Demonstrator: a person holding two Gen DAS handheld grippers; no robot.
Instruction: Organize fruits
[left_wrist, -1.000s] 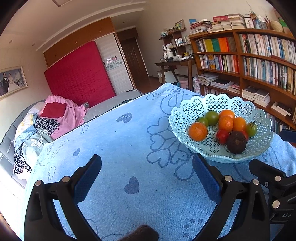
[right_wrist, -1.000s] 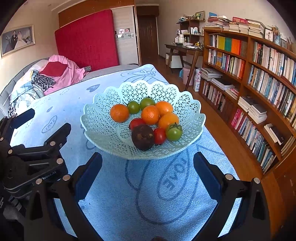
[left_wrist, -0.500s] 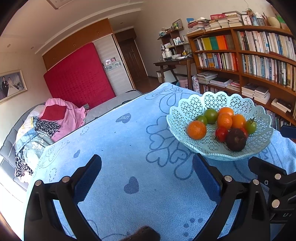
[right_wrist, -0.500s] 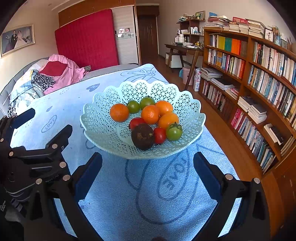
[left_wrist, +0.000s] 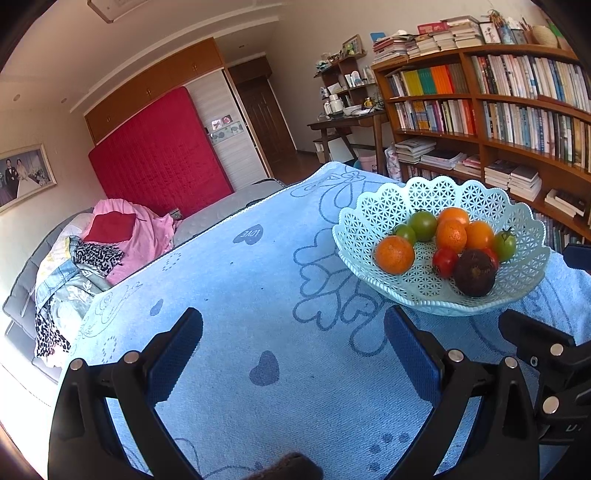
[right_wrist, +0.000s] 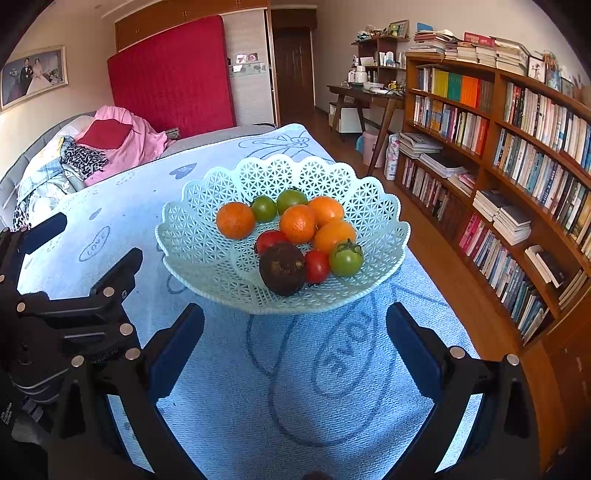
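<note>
Both tools are ours: left gripper (left_wrist: 293, 341) and right gripper (right_wrist: 295, 338) hang over the blue towel (right_wrist: 229, 398), spread wide, nothing held. Just ahead of the right one sits the lattice fruit basket (right_wrist: 207, 254); the dark round fruit (right_wrist: 282, 268), maybe a passion fruit, lies nearest. We judge it the easiest pick: straddle it from above and avoid nudging the red tomato (right_wrist: 316, 266) touching it. The towel reads "LOVE" (left_wrist: 250, 233); book spines are unreadable.
</note>
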